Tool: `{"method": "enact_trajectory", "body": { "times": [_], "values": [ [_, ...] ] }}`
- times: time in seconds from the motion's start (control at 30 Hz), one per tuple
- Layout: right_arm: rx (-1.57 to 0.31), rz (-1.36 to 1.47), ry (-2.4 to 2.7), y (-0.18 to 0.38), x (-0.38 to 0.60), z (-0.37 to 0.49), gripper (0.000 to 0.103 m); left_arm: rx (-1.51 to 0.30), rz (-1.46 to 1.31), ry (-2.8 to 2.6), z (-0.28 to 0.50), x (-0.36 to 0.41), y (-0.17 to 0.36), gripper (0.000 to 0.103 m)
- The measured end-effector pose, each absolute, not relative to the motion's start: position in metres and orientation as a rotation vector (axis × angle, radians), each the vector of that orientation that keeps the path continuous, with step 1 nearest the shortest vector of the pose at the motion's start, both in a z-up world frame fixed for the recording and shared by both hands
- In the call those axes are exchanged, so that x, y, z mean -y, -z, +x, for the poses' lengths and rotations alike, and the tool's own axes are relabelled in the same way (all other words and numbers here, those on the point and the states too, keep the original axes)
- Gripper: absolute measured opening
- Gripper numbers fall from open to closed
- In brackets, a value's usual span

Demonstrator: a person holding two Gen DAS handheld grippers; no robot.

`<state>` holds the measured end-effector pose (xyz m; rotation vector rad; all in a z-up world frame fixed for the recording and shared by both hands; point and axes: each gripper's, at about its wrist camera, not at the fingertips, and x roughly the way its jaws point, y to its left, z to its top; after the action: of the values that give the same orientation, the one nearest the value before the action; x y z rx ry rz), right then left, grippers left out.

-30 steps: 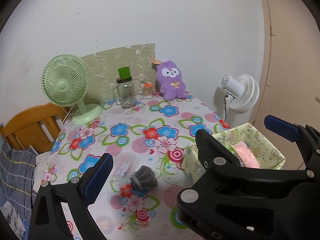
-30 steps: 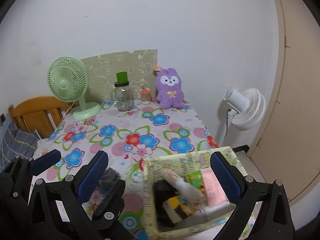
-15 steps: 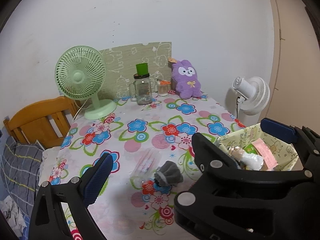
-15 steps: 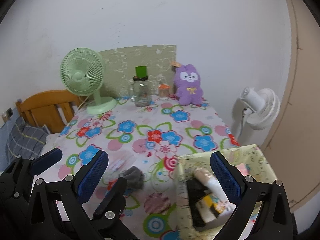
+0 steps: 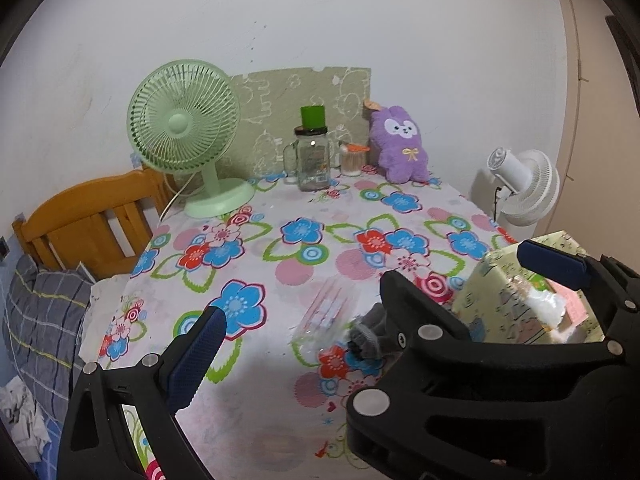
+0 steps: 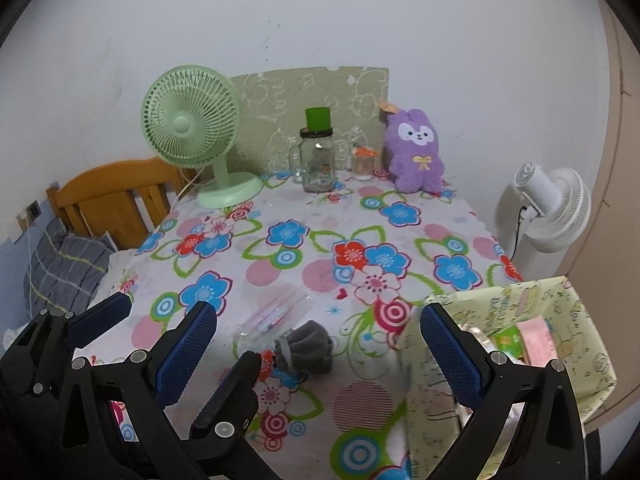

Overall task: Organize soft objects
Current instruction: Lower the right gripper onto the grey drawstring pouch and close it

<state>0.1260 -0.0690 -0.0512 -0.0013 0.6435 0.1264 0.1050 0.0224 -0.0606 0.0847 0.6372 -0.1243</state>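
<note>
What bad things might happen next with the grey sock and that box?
The yellow-green box sits at the table's corner and seems to overhang its edge, so a bump might tip it off. The grey sock lies against a clear plastic packet, so the open right gripper might grab both together.

The worktop (image 6: 320, 216) carries a floral-print cover. At its far edge stand 1 green fan (image 6: 192, 128), 1 glass jar (image 6: 318, 160) with a green cap, 1 small container (image 6: 364, 164) and 1 purple plush (image 6: 416, 152). Nearer lie 1 clear packet (image 6: 276, 314), 1 grey soft item (image 6: 310, 346) touching it, and 1 fabric box (image 6: 560, 320) at the right edge.
</note>
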Motion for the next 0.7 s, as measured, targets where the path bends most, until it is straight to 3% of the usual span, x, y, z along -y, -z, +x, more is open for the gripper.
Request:
{"method": "enact_trajectory", "body": {
  "times": [0.4, 0.7],
  "values": [
    [-0.717, -0.026, -0.142, 0.084, 0.050, 0.144, 0.103, -0.695, 0.085, 0.104, 0.118, -0.039, 0.091, 0.099],
    [-0.765, -0.052, -0.175, 0.105, 0.038, 0.155, 0.093, -0.743, 0.067, 0.069, 0.131, -0.052, 0.114, 0.099]
  ]
}}
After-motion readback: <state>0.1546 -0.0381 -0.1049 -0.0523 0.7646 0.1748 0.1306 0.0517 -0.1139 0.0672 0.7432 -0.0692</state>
